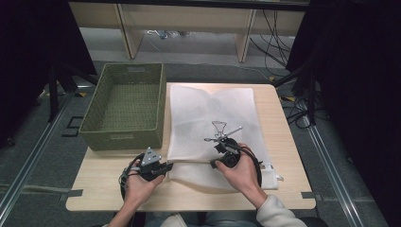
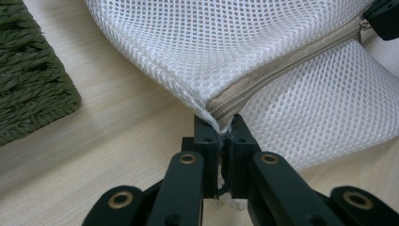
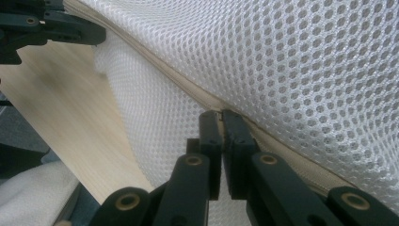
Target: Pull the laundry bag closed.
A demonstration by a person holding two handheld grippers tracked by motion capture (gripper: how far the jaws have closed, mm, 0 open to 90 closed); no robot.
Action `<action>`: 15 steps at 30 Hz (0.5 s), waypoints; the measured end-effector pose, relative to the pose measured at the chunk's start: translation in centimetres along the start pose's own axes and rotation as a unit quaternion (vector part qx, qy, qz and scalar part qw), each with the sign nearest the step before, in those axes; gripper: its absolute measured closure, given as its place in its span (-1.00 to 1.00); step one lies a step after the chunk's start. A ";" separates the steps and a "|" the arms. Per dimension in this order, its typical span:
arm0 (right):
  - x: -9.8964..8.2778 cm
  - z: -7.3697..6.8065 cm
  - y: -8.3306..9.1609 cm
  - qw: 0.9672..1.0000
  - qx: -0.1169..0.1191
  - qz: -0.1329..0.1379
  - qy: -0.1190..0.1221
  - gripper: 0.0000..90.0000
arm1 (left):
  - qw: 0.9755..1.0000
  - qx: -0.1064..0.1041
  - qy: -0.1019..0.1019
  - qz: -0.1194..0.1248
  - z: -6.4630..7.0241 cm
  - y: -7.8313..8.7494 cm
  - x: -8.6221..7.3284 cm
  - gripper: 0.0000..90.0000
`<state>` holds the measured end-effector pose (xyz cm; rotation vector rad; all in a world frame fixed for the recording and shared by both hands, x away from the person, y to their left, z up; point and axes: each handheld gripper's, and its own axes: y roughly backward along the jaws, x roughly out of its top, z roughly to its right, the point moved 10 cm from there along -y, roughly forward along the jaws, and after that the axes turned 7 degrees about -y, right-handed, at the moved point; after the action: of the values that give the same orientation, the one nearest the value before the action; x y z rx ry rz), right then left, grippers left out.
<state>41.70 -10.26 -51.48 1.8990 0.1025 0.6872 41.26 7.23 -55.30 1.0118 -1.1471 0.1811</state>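
Observation:
A white mesh bag lies flat on the wooden table, its beige zipper running along the near edge. My left gripper is shut on the bag's near left corner, at the end of the zipper; in the left gripper view the jaws pinch that corner and lift it a little. My right gripper is shut on the zipper farther to the right, and in the right gripper view its jaws clamp the zipper seam. The stretch of zipper between the two is pulled straight.
A green woven basket, with nothing in it, stands at the table's left, right beside the bag; its corner shows near my left gripper. Cables and wooden furniture legs are on the floor beyond the table. Dark curtains flank both sides.

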 end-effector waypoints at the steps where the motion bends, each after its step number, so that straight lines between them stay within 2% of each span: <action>1: 0.0 -0.2 0.0 1.000 0.005 0.001 -0.003 0.96 | 1.000 0.000 0.000 -0.002 0.0 0.0 0.0 0.89; 4: 0.0 -0.3 0.0 1.000 0.006 0.001 0.000 0.96 | 1.000 0.000 0.009 0.008 0.1 0.0 0.1 0.88; 5: 0.0 -0.2 0.0 1.000 0.005 0.000 0.002 0.96 | 1.000 0.001 -0.001 0.000 -0.1 0.1 0.0 0.89; 6: 0.1 -0.2 0.1 1.000 0.007 0.004 0.003 0.96 | 1.000 -0.001 -0.002 0.000 0.0 0.1 0.0 0.88; 8: 0.1 -0.2 0.2 1.000 0.005 0.002 -0.004 0.97 | 1.000 0.001 0.000 0.001 -0.1 0.1 0.0 0.89; 9: 0.1 -0.2 0.2 1.000 0.005 0.003 -0.003 0.96 | 1.000 0.001 0.008 0.007 0.1 0.0 0.1 0.89; 15: -0.1 -0.1 0.2 1.000 0.004 0.002 -0.007 0.96 | 1.000 0.003 0.005 0.007 0.0 0.0 0.1 0.88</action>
<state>41.55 -10.34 -51.32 1.9114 0.0919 0.6762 41.25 7.20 -55.23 1.0070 -1.1446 0.2009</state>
